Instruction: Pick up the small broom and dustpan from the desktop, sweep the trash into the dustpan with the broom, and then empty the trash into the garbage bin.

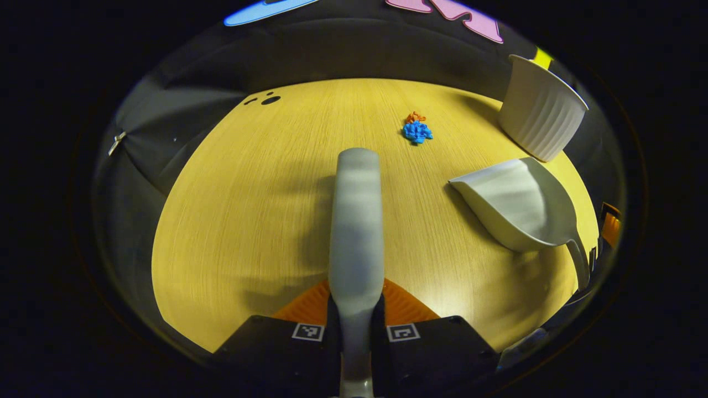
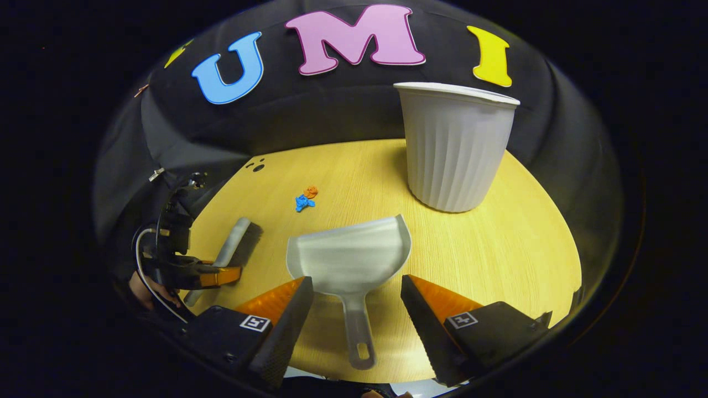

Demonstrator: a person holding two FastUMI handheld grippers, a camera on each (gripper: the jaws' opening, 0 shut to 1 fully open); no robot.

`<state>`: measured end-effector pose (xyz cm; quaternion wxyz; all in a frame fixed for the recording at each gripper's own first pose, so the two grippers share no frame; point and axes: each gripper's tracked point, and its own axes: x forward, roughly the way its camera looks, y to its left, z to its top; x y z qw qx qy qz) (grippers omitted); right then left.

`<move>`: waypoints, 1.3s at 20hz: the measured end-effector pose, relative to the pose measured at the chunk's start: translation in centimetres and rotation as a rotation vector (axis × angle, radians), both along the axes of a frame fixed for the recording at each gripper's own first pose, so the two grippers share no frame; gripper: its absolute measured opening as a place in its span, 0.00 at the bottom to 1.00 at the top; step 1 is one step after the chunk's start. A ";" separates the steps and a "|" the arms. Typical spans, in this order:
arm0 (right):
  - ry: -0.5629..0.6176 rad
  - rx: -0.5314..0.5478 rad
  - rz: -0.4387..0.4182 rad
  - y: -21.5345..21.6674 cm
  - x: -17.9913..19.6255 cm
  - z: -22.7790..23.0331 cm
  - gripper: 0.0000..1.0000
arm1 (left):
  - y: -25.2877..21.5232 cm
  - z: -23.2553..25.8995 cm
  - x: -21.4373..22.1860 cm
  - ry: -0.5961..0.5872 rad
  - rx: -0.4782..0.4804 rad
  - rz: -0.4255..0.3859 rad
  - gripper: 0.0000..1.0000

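Left tongs point(image 1: 355, 309) are clamped narrow on the broom point(image 1: 357, 221), both fingers pressed to its handle, its head pointing out over the worktop point(image 1: 232, 221). In the right gripper view I also see those left tongs point(image 2: 221, 275) at the far left, broom point(image 2: 232, 243) in their grip, its head low to the wood; whether the bristles touch I cannot tell.

Right tongs point(image 2: 357, 309) stand wide open, one finger on each side of the dustpan point(image 2: 351, 257) handle, not pressing it. Pan lies flat on the worktop, mouth facing away from me.

Step in hand, as I judge it: pickup half done. Broom taken, dustpan not yet gripped. Next move calls for closing my right tongs square on the handle, which already sits between the fingers.

Trash point(image 2: 305, 199), a blue scrap and an orange one touching, lies beyond the pan's mouth, off toward the broom side, well apart from both tongs. Garbage bin point(image 2: 454, 149) stands upright at the far right, near the pan.
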<state>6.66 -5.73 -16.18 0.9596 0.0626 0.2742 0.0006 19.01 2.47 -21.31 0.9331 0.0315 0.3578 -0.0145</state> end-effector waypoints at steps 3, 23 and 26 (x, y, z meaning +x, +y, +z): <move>0.044 0.006 0.030 0.4 -1.0 -1.0 0.99 | -0.2 1.7 -1.3 -0.098 -0.053 0.033 0.25; 0.357 -0.065 0.045 -0.1 0.8 -11.1 0.98 | 2.7 2.5 -10.7 -0.098 -0.133 0.206 0.24; 0.355 -0.083 0.053 0.0 1.5 -11.4 0.81 | 2.8 2.7 -10.2 -0.094 -0.120 0.205 0.25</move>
